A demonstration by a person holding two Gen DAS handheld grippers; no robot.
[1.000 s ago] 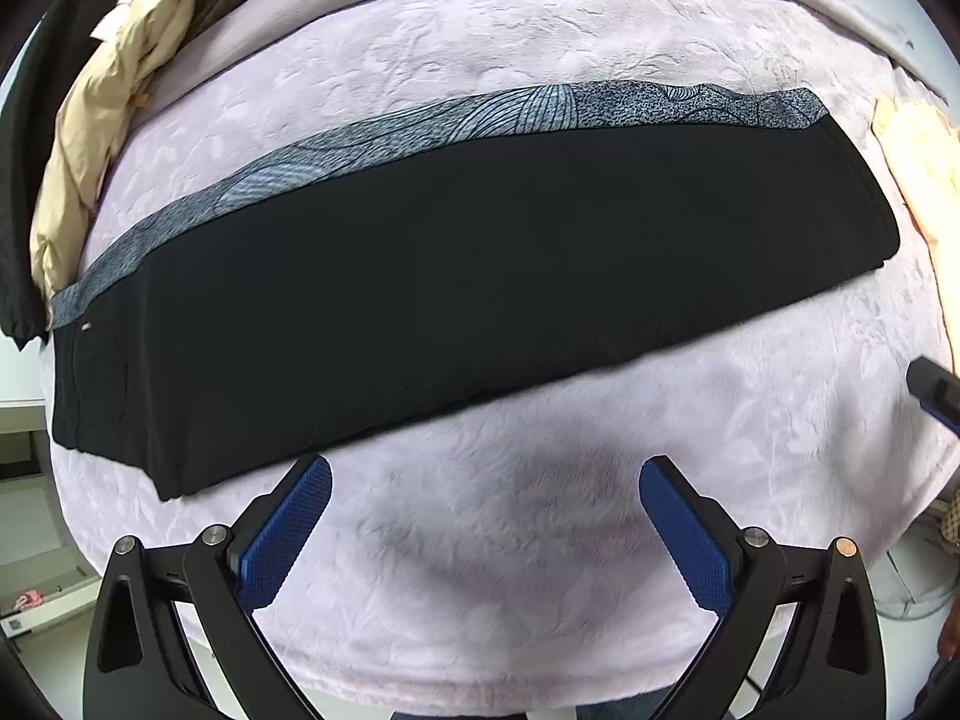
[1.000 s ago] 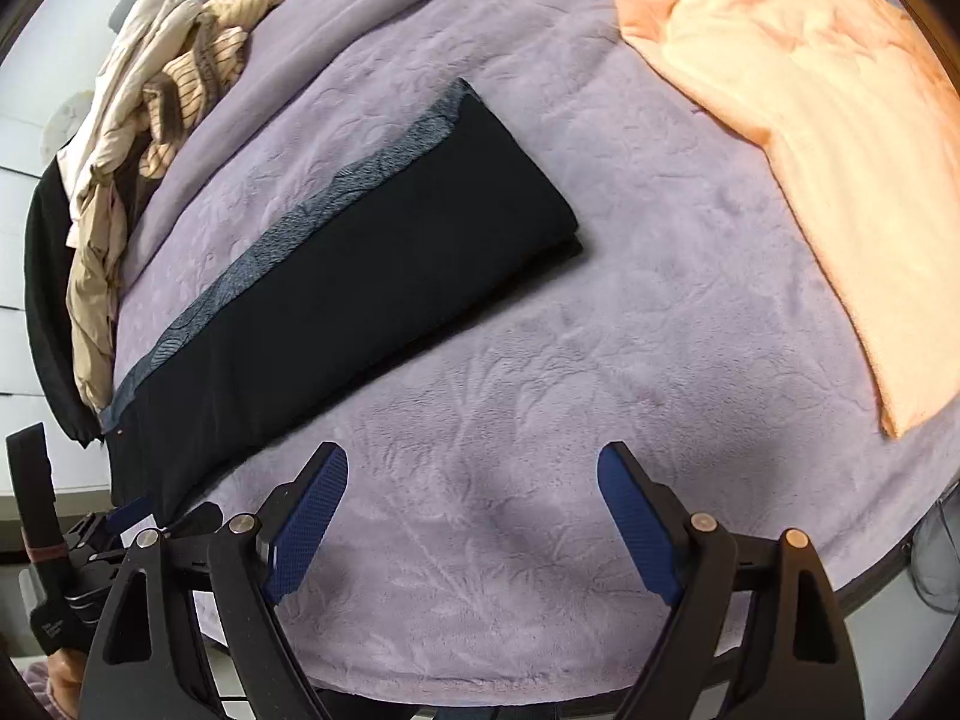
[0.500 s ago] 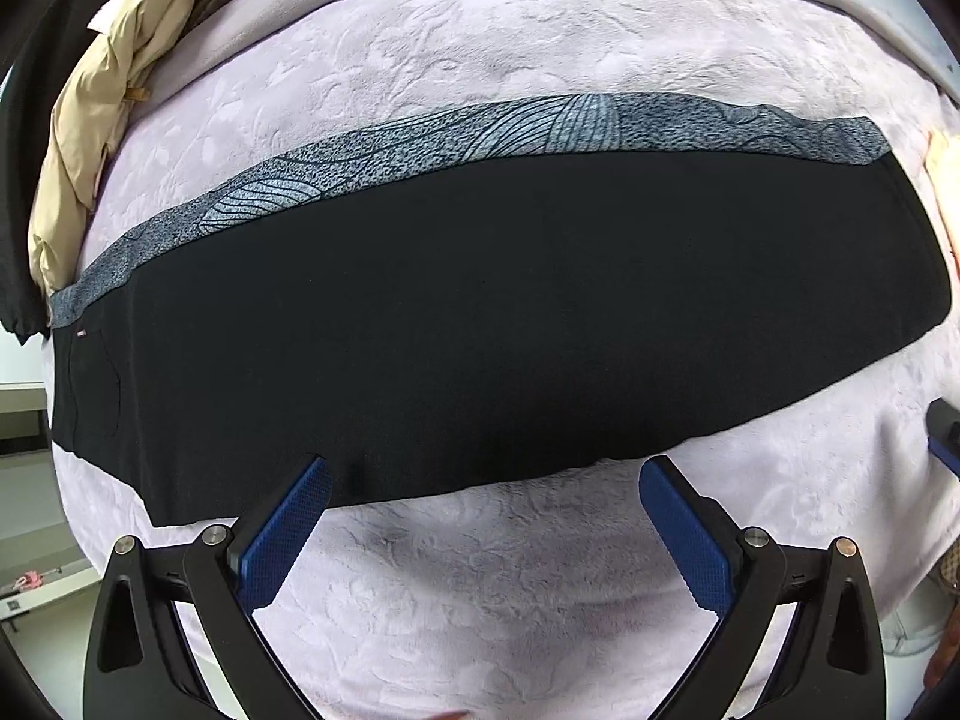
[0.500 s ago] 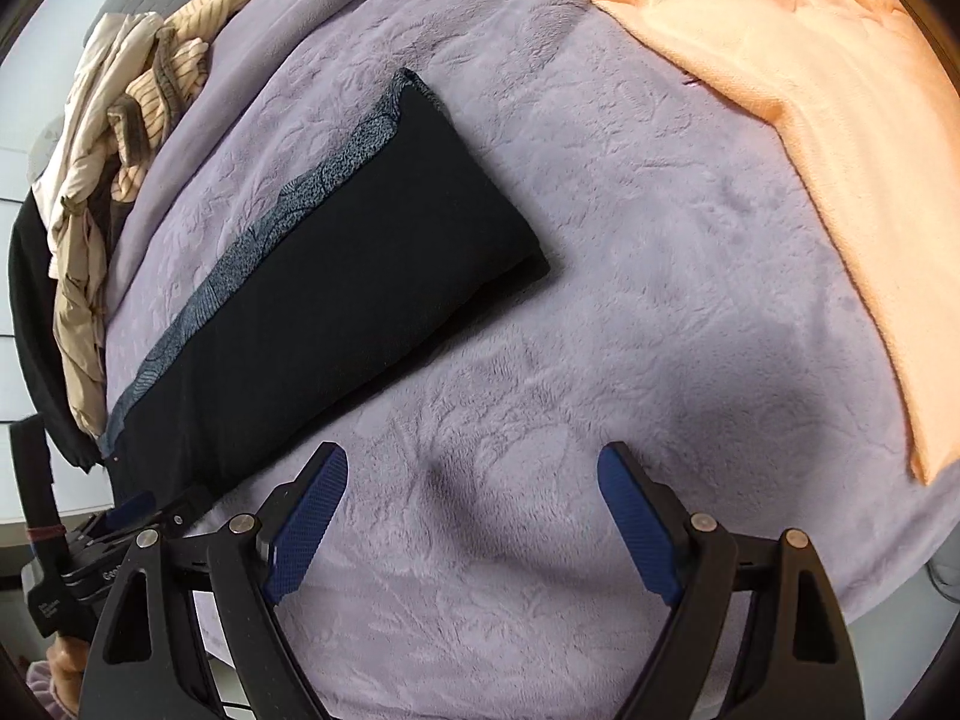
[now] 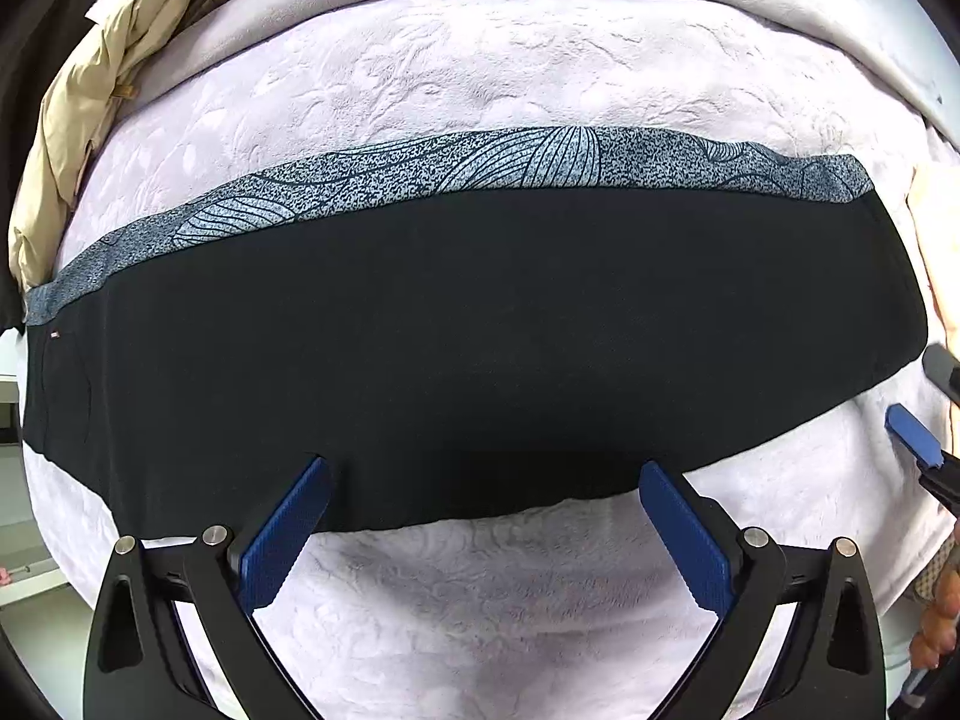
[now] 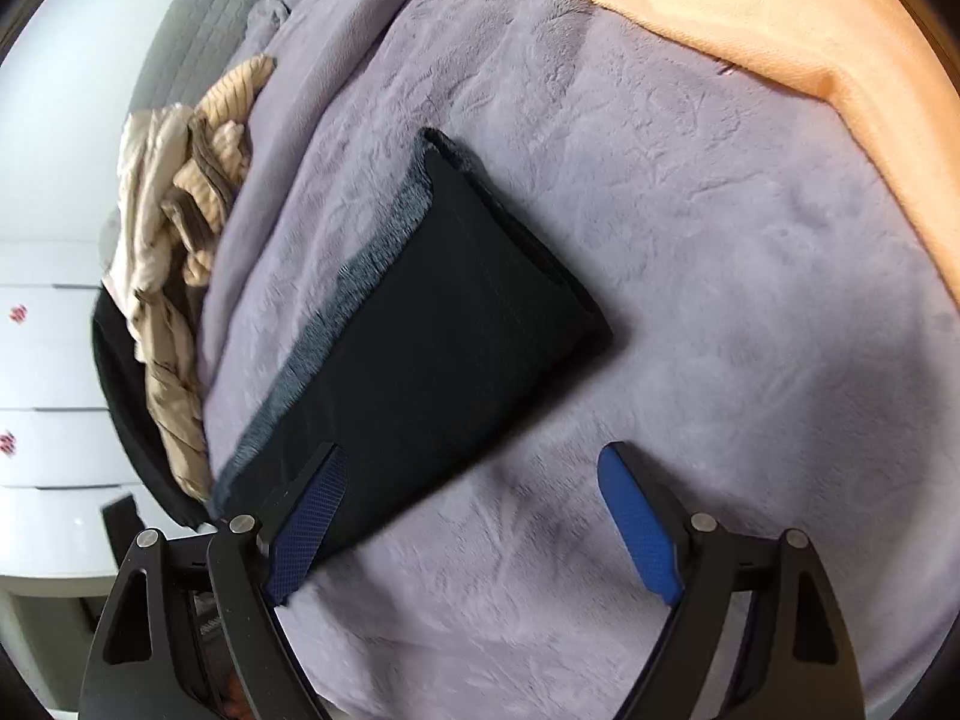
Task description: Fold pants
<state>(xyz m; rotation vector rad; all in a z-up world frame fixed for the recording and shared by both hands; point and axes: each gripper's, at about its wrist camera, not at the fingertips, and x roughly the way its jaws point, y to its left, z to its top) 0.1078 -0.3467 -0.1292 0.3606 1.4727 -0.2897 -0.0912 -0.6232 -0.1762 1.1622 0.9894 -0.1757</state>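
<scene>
A pair of black pants [image 5: 468, 348], folded lengthwise into one long strip, lies flat across a pale lilac plush blanket [image 5: 480, 72] that covers a bed. A grey-blue patterned band [image 5: 456, 174] runs along the strip's far edge.

From the left wrist view, the left gripper [image 5: 480, 474] hangs released, jaws spread wide, its blue fingertips [image 5: 288, 531] level with the near edge of the pants around the middle of the strip. Bare blanket lies open on the near side below that edge, and more beyond the patterned band. The right gripper [image 5: 915, 435] pokes in at the right rim, just off the strip's right end.

The right wrist view shows the right gripper [image 6: 474, 462] also released and spread. Its left fingertip overlaps the near edge of the pants; its right one sits over bare blanket. Wide open blanket stretches to the right of the strip's squared end.

Only this view shows an orange towel [image 6: 810, 42] at the far right, well apart from the pants, and white drawers [image 6: 54, 360] beside the bed. A heap of beige clothes [image 6: 174, 240] sits along the left edge; the left view catches it as a sliver.
</scene>
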